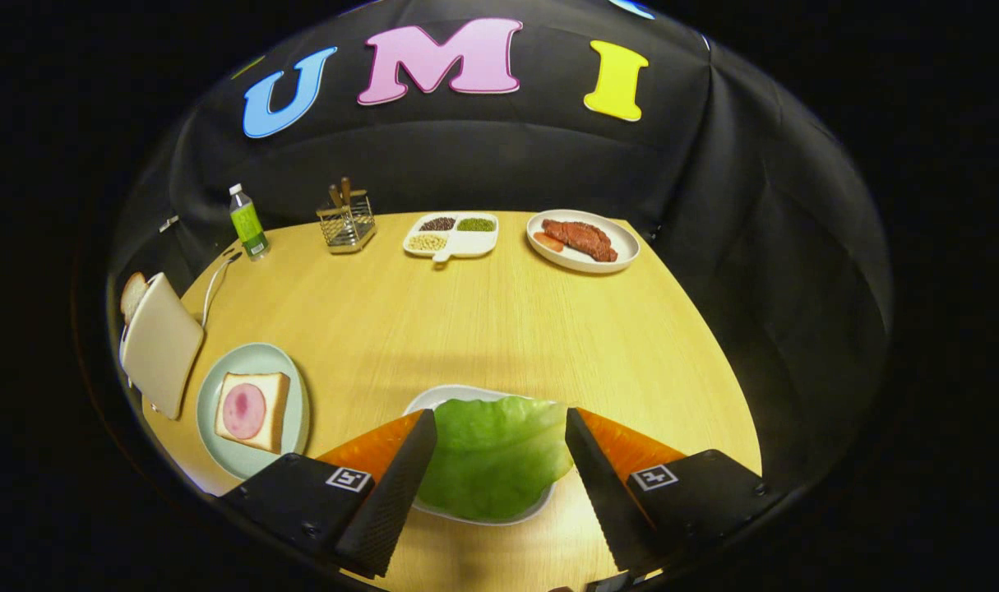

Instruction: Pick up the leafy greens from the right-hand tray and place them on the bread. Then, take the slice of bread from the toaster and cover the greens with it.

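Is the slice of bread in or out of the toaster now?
In. The bread slice sticks up from the toaster. The open gripper straddles the lettuce leaf.

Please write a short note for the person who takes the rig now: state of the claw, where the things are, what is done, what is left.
Claw: open, its fingers on either side of the lettuce leaf, not pressing it.
Lettuce leaf: lies on its white tray, between the fingers.
Bread with ham: on the pale green plate, to the left of the claw, no greens on it yet.
Toaster: beyond that plate, at the table edge, with a slice of bread standing up out of it.
Done: nothing placed yet.
Left: grip the leaf, lay it on the bread with ham, then take the slice from the toaster and cover the leaf.
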